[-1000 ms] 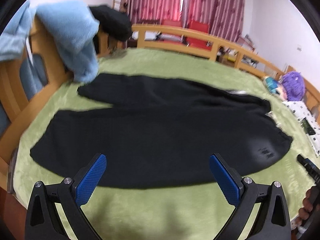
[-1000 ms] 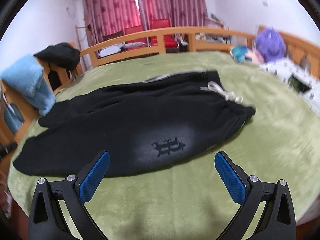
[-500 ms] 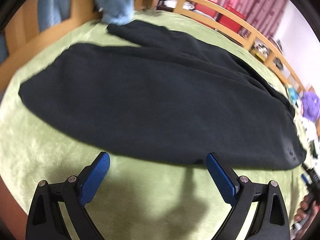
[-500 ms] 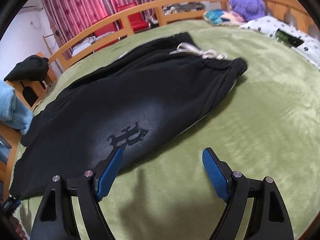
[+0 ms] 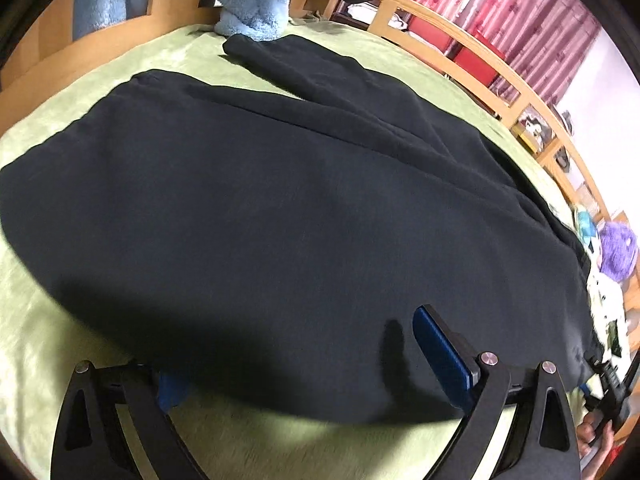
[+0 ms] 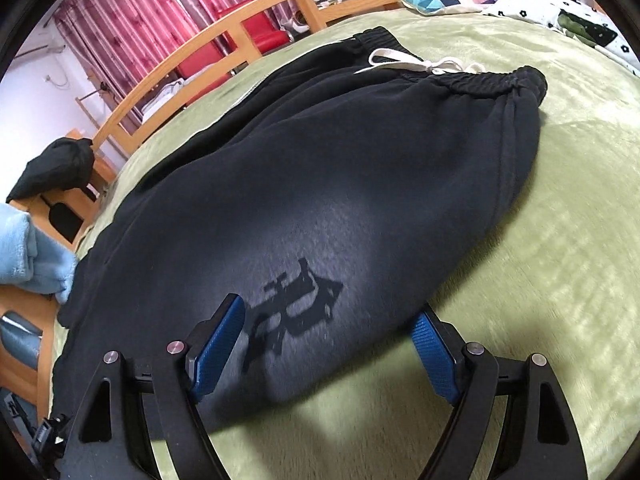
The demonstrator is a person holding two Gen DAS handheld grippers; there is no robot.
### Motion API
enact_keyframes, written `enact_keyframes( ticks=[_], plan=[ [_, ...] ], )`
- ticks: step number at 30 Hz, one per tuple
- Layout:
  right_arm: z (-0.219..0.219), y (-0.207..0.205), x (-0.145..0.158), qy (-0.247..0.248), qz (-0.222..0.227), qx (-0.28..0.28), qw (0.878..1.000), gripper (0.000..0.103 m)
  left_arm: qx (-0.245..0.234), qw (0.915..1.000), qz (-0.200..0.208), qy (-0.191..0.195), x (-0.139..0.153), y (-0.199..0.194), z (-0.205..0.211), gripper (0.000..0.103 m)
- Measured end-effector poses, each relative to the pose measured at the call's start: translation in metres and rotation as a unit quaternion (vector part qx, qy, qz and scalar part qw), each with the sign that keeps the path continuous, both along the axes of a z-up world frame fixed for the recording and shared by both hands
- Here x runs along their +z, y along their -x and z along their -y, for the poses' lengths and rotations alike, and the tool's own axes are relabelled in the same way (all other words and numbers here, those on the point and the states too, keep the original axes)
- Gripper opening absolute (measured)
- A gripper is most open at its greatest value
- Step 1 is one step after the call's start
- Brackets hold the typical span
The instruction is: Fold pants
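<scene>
Black fleece sweatpants [image 6: 320,184] lie flat on the green plush blanket [image 6: 560,240], waistband far right. Your right gripper [image 6: 324,340] straddles the near edge by the dark emblem [image 6: 292,312]; its jaws narrowed a little, now wide, pads not pressing. Your left gripper [image 5: 304,356] straddles the leg's near edge, jaws wide, gripping nothing.

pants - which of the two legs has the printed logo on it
The near leg of the pants, by the open right gripper. Its dark logo sits in a faded grey patch just ahead of the fingers. The far leg is plain black.
</scene>
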State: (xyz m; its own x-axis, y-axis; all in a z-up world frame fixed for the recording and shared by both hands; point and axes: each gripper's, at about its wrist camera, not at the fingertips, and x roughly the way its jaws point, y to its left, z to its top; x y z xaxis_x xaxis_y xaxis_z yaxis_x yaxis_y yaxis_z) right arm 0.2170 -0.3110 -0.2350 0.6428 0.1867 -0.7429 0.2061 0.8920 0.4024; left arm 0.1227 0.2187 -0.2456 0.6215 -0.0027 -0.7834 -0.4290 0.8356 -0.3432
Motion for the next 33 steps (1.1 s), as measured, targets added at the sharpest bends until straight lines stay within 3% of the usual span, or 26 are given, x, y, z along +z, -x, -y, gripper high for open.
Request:
enact_keyframes(
  ticks=[8,11,13,14,16,18,19,23,33],
  plan=[
    [0.003,-0.022,-0.003,-0.007,0.013,-0.032,0.999,0.086,0.016,0.9995,0.008,0.026,-0.002,-0.025,-0.005,0.098],
    [0.006,-0.033,-0.004,-0.019,0.019,-0.039,0.999,0.081,0.022,0.9996,0.005,0.016,-0.002,-0.024,-0.003,0.090],
    [0.008,-0.036,-0.005,-0.011,0.018,-0.045,0.999,0.057,0.030,0.9995,0.001,0.006,-0.001,-0.024,-0.001,0.081],
    [0.009,-0.037,-0.005,-0.006,0.017,-0.049,0.999,0.050,0.034,0.9994,-0.001,0.003,-0.001,-0.022,-0.002,0.074],
    [0.015,-0.038,-0.007,-0.002,0.010,-0.065,0.998,0.022,0.043,0.9991,-0.003,-0.001,-0.001,-0.020,-0.005,0.062],
    [0.025,-0.036,-0.009,-0.025,0.010,-0.071,0.997,0.017,0.052,0.9986,-0.009,0.009,-0.001,-0.016,-0.012,0.046],
    [0.029,-0.034,-0.010,-0.044,0.013,-0.070,0.996,0.014,0.058,0.9981,-0.010,0.021,-0.001,-0.015,-0.016,0.042],
    [0.029,-0.024,-0.006,-0.032,0.021,-0.062,0.997,0.010,0.067,0.9954,-0.002,0.069,-0.002,-0.006,-0.031,0.011],
    [0.039,0.013,0.028,-0.048,0.062,-0.070,0.994,0.009,0.026,0.9970,0.031,0.066,0.020,0.029,-0.025,0.008]
  ],
)
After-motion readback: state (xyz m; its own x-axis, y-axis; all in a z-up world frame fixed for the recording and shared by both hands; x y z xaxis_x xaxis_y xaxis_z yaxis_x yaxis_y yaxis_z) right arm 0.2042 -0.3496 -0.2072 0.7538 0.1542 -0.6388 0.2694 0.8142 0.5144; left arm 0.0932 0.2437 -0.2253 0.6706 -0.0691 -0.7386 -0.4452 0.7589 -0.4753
